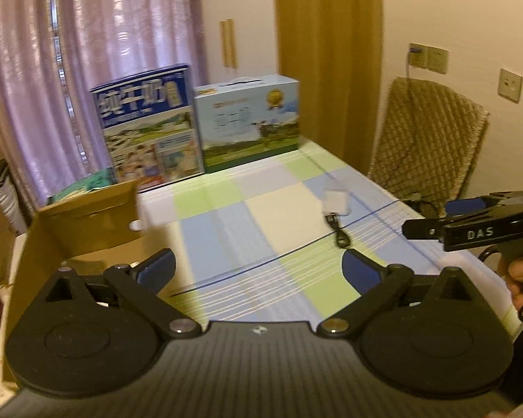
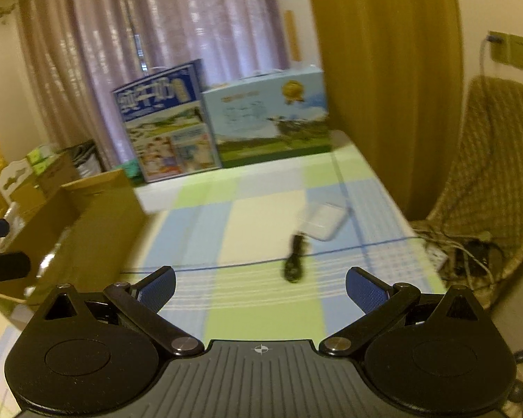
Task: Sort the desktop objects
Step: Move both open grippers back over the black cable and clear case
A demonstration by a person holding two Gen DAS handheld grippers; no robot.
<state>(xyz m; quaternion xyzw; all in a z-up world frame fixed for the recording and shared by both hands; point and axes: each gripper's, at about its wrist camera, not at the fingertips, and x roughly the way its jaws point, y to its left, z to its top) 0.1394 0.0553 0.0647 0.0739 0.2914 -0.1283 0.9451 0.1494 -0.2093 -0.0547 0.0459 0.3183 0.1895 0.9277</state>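
A small white case (image 1: 337,202) (image 2: 322,221) lies on the checked tablecloth (image 1: 233,216) (image 2: 258,209), with a small black corded item (image 1: 339,235) (image 2: 294,259) just in front of it. An open brown cardboard box (image 1: 87,223) (image 2: 87,223) stands at the table's left. My left gripper (image 1: 258,270) is open and empty, hovering over the cloth short of both objects. My right gripper (image 2: 261,284) is also open and empty, near the black item. In the left wrist view the right gripper (image 1: 470,223) shows at the right edge, held by a hand (image 1: 521,275).
Two printed cartons (image 1: 150,125) (image 1: 247,118) stand at the table's far end before pink curtains. A wicker chair (image 1: 425,146) (image 2: 495,181) with cables on its seat sits right of the table. Clutter and boxes (image 2: 24,174) lie off the left.
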